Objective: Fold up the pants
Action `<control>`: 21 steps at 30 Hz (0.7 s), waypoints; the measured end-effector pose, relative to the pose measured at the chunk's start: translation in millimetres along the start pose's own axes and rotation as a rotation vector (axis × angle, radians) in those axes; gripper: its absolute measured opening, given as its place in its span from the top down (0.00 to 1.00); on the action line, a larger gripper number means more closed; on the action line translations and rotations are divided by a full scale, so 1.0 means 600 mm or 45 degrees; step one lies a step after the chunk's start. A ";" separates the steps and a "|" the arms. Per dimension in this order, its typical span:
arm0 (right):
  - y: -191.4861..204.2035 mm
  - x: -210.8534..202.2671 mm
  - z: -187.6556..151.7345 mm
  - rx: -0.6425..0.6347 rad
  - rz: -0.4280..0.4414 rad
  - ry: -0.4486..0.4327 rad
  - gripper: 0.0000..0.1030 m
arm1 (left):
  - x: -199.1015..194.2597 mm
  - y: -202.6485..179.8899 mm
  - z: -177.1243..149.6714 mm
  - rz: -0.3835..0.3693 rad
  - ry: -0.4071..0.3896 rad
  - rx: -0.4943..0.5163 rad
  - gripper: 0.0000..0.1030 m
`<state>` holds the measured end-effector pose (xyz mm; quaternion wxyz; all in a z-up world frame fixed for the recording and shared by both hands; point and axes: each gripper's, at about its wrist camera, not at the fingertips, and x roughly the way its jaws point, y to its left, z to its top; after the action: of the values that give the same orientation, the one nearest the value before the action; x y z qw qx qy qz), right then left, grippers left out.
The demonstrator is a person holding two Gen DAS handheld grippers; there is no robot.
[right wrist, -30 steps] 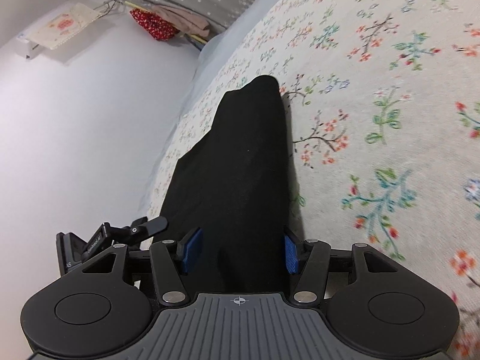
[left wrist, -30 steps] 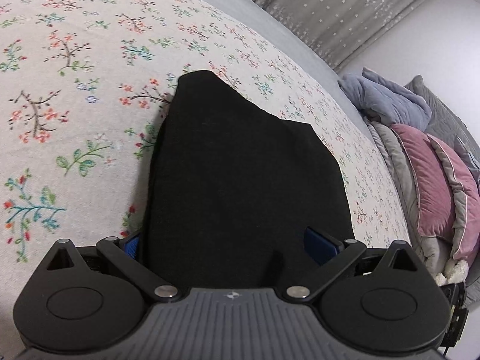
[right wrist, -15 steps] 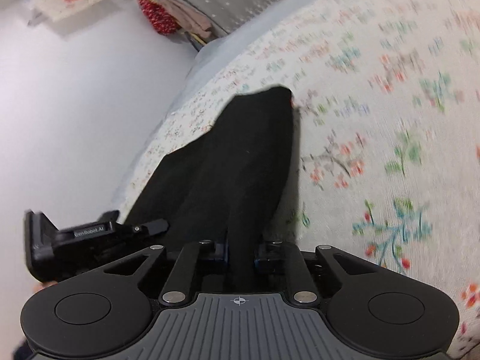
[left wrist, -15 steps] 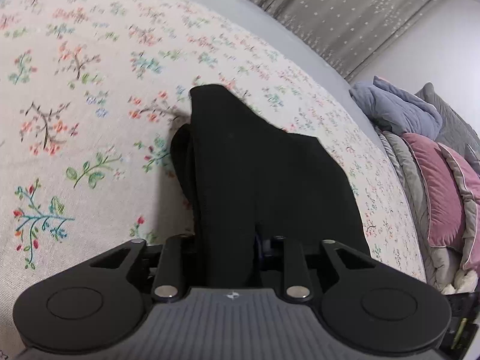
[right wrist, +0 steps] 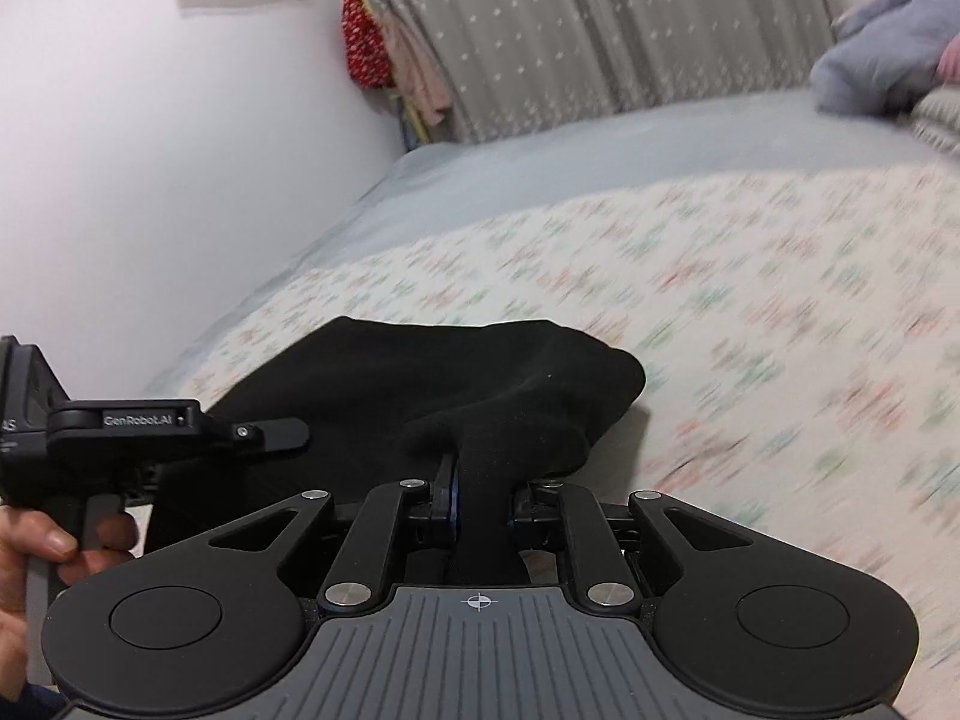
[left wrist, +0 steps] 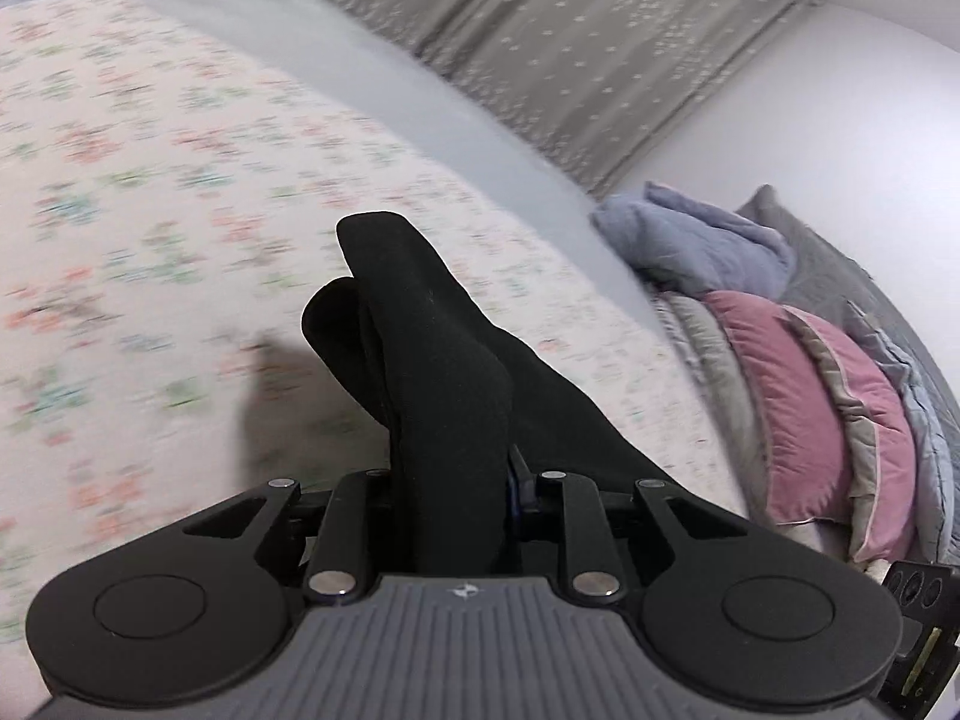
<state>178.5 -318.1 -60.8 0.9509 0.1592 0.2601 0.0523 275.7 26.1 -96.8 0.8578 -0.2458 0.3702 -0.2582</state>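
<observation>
The bed, under its blurred floral cover, fills both views; only the left wrist view shows the stacked pink and grey pillows against the wall, only the right wrist view shows the red cloth hanging in the corner and the person's hand gripping the left tool's handle; the grey curtain appears in both. The black pants are bunched and raised off the cover near the camera, their far part resting on it; the left gripper is clamped on one gathered fold, the right gripper pinched tight on another. A second ago both tools stood wide apart around pants lying flat; since then both have closed on the cloth and lifted it.
</observation>
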 end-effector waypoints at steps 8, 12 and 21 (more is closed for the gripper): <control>-0.130 0.004 0.013 0.038 -0.133 0.034 0.87 | 0.137 -0.054 -0.041 0.029 0.144 0.053 0.71; -0.207 0.059 -0.038 0.265 -0.121 0.188 0.82 | 0.160 -0.035 -0.066 0.062 0.160 0.092 0.64; -0.227 0.043 -0.040 0.397 -0.096 0.157 0.76 | 0.155 -0.040 -0.057 0.077 0.157 0.092 0.59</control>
<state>190.8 -435.6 -137.4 0.8982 0.2913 0.3289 -0.0147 298.6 -57.7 -149.8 0.8490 -0.1871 0.4202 -0.2599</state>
